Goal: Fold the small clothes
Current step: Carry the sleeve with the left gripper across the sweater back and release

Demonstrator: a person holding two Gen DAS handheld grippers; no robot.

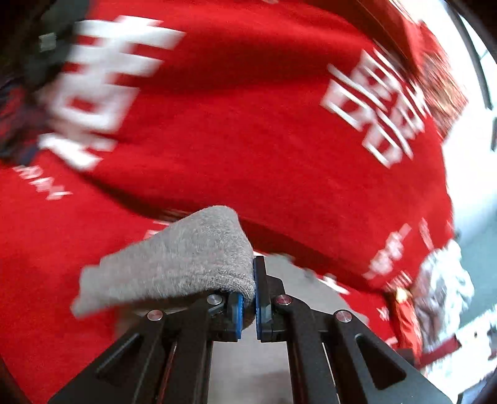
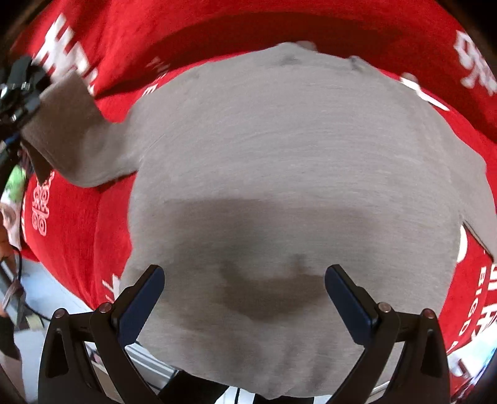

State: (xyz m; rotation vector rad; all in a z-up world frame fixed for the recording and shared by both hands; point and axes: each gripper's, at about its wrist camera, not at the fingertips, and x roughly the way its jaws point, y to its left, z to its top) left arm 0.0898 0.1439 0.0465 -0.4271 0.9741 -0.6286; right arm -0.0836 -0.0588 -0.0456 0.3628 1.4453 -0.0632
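Here, left tongs [image 1: 248, 298] clenched on grey shirt [image 2: 279, 155] sleeve edge; right tongs [image 2: 245, 279] released.

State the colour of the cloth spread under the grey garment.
Red cloth with white lettering, clearest in the left wrist view.

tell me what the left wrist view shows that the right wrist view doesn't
Only the left wrist view shows the left gripper close up, its blue pads shut on a sleeve of the grey garment. Only the right wrist view shows the garment's wide body spread flat, with the right gripper open above it, touching nothing. Both show the grey garment lying on the red cloth with white lettering.
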